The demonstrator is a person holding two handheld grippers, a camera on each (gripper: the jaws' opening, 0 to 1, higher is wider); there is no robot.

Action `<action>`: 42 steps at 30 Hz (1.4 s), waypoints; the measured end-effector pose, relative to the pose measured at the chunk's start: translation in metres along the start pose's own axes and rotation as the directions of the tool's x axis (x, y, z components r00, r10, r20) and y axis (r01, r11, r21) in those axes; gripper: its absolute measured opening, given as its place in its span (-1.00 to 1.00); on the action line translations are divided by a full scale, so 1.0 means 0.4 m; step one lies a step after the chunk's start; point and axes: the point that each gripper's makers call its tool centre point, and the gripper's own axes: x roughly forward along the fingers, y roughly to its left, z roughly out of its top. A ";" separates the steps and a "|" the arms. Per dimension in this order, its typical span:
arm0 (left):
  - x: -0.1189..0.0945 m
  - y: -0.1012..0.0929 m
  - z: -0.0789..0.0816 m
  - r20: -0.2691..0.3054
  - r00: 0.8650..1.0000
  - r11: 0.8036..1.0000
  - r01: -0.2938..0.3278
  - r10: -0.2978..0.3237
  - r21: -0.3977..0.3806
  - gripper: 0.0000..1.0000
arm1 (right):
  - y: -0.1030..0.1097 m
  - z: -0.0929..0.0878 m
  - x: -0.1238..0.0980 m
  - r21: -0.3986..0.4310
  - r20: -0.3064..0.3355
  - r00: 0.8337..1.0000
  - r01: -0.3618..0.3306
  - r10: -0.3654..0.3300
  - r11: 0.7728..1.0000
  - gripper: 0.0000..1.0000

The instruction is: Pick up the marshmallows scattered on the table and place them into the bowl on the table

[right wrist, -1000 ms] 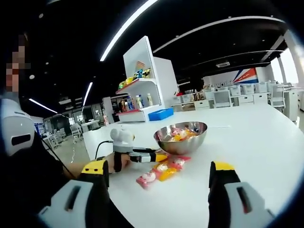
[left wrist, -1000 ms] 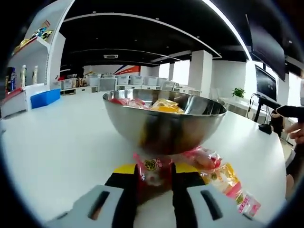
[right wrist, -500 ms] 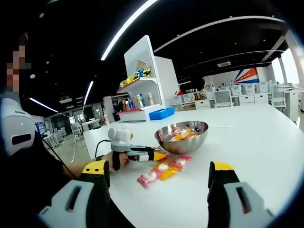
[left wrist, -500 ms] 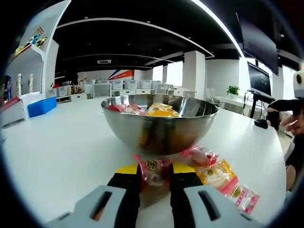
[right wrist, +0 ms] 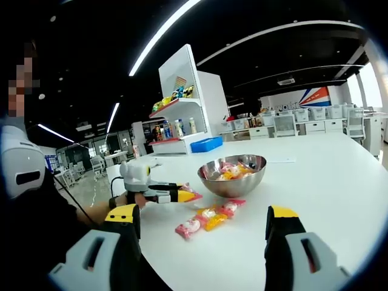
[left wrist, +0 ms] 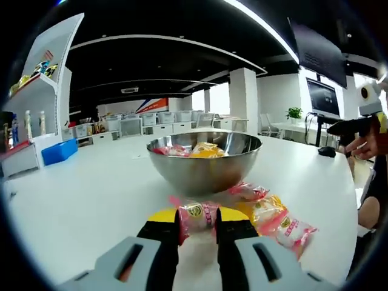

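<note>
A steel bowl (left wrist: 204, 164) (right wrist: 232, 177) stands on the white table (left wrist: 79, 194), with several wrapped marshmallows (left wrist: 197, 149) (right wrist: 229, 170) inside it. My left gripper (left wrist: 197, 223) is shut on a pink-wrapped marshmallow (left wrist: 197, 215), held a little above the table on the near side of the bowl. From the right gripper view, the left gripper (right wrist: 187, 195) and its marshmallow (right wrist: 190, 192) hang left of the bowl. More wrapped marshmallows (left wrist: 276, 219) (right wrist: 209, 219) lie on the table beside the bowl. My right gripper (right wrist: 201, 233) is open and stays well back from the table.
A white shelf unit (right wrist: 180, 109) with bottles and a blue bin (right wrist: 205, 145) stands beyond the table. Grey crates (right wrist: 303, 124) line the far wall. A person's hand (right wrist: 130, 203) holds the left gripper. The table (right wrist: 339, 194) is bare to the right of the bowl.
My left gripper has lifted and drawn back from the bowl with the pink-wrapped marshmallow in it. The right gripper has stayed where it was.
</note>
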 end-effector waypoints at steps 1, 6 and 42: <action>-0.015 -0.006 0.009 0.001 1.000 1.000 0.019 -0.019 0.007 -0.57 | 0.001 0.000 0.001 -0.001 -0.001 1.000 -0.001 0.001 1.000 0.60; -0.102 -0.028 0.056 0.017 0.993 0.993 0.117 -0.117 -0.005 -0.57 | 0.007 -0.001 0.000 -0.004 -0.005 1.000 -0.005 0.005 1.000 0.59; -0.200 -0.047 0.451 0.212 0.953 0.968 0.179 -0.215 0.177 -0.57 | 0.011 -0.013 -0.002 -0.017 -0.023 1.000 0.000 -0.001 1.000 0.58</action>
